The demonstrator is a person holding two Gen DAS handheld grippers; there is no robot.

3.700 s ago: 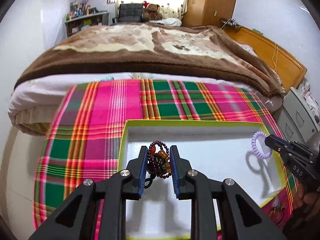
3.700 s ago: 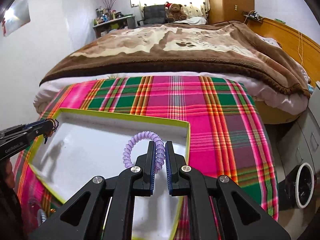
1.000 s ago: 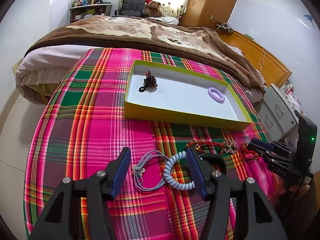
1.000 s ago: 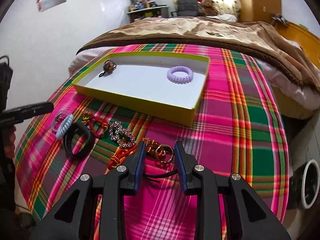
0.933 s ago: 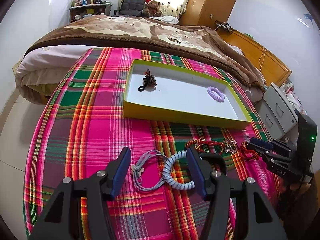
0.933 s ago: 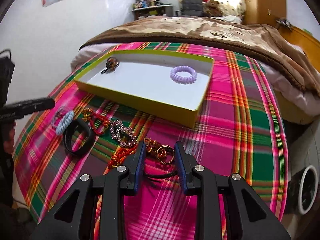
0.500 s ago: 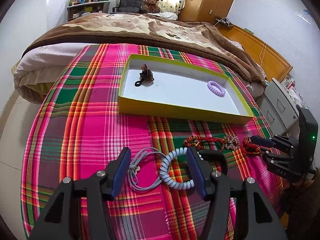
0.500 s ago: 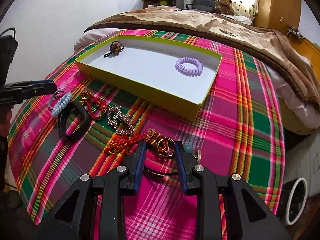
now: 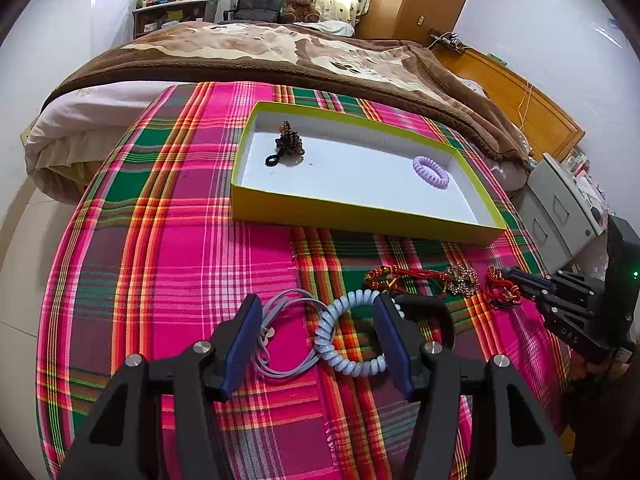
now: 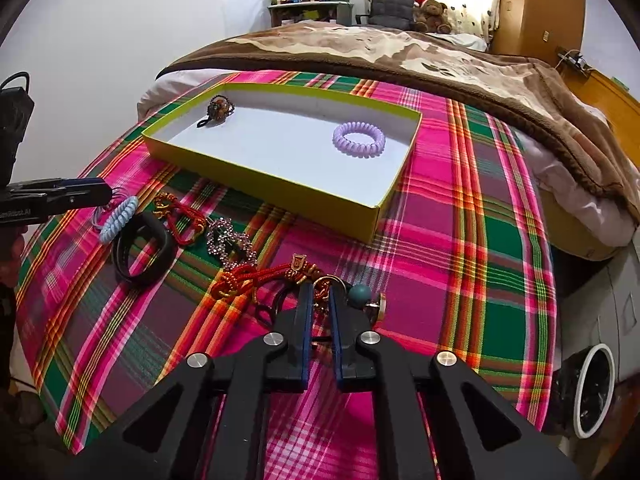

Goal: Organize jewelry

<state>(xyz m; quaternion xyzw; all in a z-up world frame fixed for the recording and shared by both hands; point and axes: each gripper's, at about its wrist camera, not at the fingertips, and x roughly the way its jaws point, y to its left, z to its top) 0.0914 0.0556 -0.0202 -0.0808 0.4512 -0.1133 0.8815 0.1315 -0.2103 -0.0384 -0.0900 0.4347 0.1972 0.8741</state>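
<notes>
A yellow-green box (image 9: 352, 216) (image 10: 264, 188) on the plaid cloth holds a dark bead bracelet (image 9: 289, 145) (image 10: 219, 110) and a purple coil tie (image 9: 431, 166) (image 10: 359, 138). My left gripper (image 9: 318, 312) is open, its fingers either side of a light blue coil tie (image 9: 344, 338) (image 10: 118, 219) and grey cords (image 9: 280, 334). My right gripper (image 10: 320, 300) (image 9: 510, 276) is nearly shut around the gold rings of a red cord charm (image 10: 256, 276). A black band (image 10: 144, 250), another red cord bracelet (image 10: 178, 216) and a rhinestone piece (image 10: 230, 242) lie between the two grippers.
A bed with a brown blanket (image 9: 280, 56) lies beyond the cloth. A grey drawer unit (image 9: 560, 208) stands at the right. A teal bead and a small disc (image 10: 368, 300) lie by my right fingers. A white-rimmed bin (image 10: 592, 392) sits on the floor.
Both items were dropped in the box and both grippers drew back to the loose pile. In the last second my right gripper lowered onto the red cord charm and narrowed; the left stayed open.
</notes>
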